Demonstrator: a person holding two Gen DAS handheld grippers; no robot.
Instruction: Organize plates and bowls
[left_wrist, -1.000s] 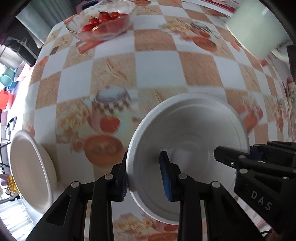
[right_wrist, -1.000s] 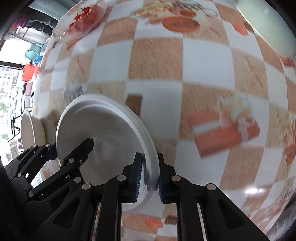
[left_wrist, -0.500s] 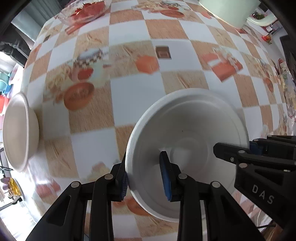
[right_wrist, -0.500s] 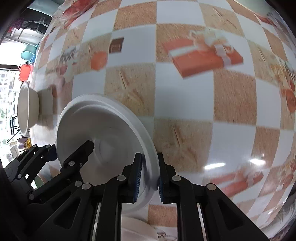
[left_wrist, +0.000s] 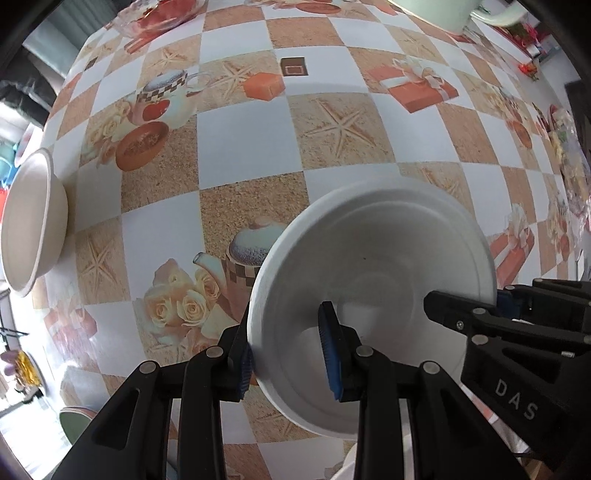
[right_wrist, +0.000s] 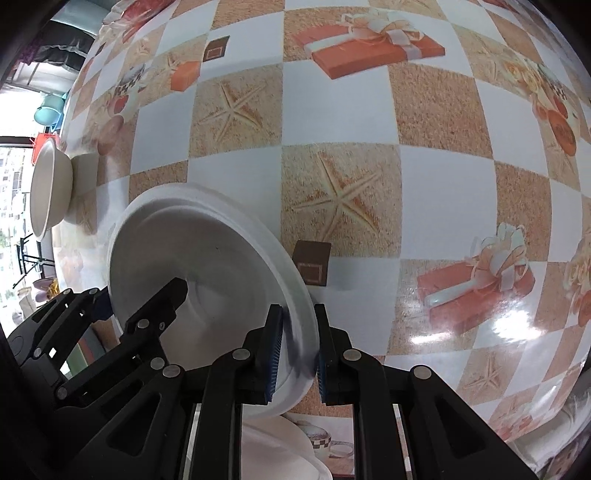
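A checkered tablecloth (starfish, teapots, gift boxes) covers the table; daylight at left.

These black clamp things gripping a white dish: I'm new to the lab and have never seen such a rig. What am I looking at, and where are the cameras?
A person holds a two-finger gripper in each hand; each carries a fisheye camera looking down along its fingers. The left view shows the left gripper clamped on one side of a white plate, the right view the right gripper clamped on the opposite rim. Both carry it above a checkered tablecloth. A white bowl sits near the table's edge, and more white dishes lie just below the grippers.
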